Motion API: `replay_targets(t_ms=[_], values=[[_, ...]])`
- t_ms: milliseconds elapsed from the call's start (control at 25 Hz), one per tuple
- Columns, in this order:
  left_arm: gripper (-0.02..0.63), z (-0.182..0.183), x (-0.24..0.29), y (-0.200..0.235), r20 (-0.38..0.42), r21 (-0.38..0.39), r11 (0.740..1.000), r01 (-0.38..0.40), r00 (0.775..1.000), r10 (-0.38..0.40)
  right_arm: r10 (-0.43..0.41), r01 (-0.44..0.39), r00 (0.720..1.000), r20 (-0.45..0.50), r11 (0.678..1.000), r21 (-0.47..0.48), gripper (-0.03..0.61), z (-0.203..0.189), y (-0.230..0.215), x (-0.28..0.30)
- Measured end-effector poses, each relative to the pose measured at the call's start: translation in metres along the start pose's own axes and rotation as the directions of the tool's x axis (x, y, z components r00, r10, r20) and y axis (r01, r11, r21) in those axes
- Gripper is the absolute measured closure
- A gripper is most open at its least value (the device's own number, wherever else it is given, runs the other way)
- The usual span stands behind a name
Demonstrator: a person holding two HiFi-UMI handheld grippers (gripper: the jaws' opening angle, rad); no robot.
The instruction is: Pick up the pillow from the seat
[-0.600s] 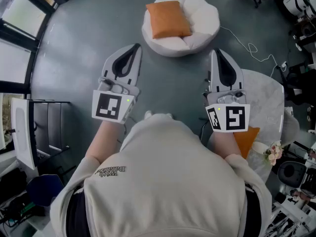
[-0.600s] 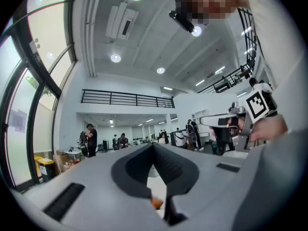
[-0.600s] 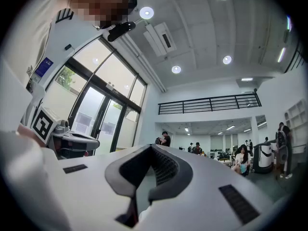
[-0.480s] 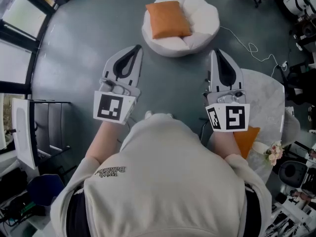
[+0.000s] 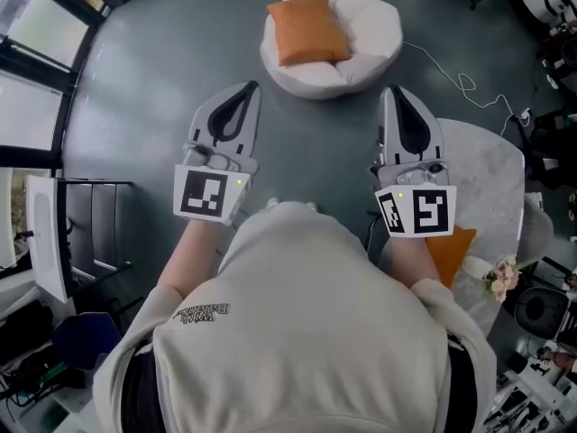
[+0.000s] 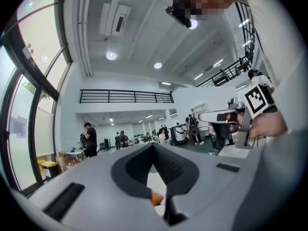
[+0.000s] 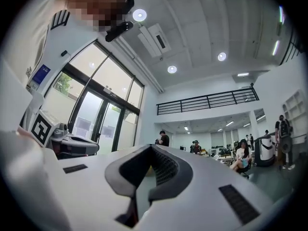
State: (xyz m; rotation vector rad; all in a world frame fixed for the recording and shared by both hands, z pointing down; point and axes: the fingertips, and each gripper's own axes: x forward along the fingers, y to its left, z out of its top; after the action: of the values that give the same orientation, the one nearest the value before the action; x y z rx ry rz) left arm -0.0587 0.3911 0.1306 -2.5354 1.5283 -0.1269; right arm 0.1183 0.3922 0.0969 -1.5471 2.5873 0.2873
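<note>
An orange pillow [image 5: 307, 31] lies on the left half of a round white cushioned seat [image 5: 361, 39] on the grey floor, at the top of the head view. My left gripper [image 5: 251, 87] is held in the air well short of the seat, below and left of it, jaws shut and empty. My right gripper [image 5: 390, 91] is level with it, below and right of the seat, also shut with nothing in it. In the left gripper view a sliver of orange pillow [image 6: 156, 198] shows through the gap behind the closed jaws. Both gripper views tilt upward at the ceiling.
A white cable [image 5: 451, 70] trails across the floor right of the seat. A round marble table [image 5: 482, 183] stands at the right, with a second orange cushion [image 5: 448, 253] and flowers [image 5: 499, 278] beside it. Glass walls and a rack [image 5: 86, 233] line the left side. People stand far across the hall.
The seat and pillow have shifted slightly up and right in the head view. Both grippers keep nearly the same place and stay shut.
</note>
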Motion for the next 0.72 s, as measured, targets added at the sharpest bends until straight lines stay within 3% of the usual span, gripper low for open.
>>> replay_targets(t_ms=[720], values=[[0.604,-0.002,0.015,-0.046,0.003,0.043,0.999,-0.026,1.0,0.026,0.005,-0.006,1.0,0.01,0.999,0.031,0.569,-0.023,-0.034,-0.037]])
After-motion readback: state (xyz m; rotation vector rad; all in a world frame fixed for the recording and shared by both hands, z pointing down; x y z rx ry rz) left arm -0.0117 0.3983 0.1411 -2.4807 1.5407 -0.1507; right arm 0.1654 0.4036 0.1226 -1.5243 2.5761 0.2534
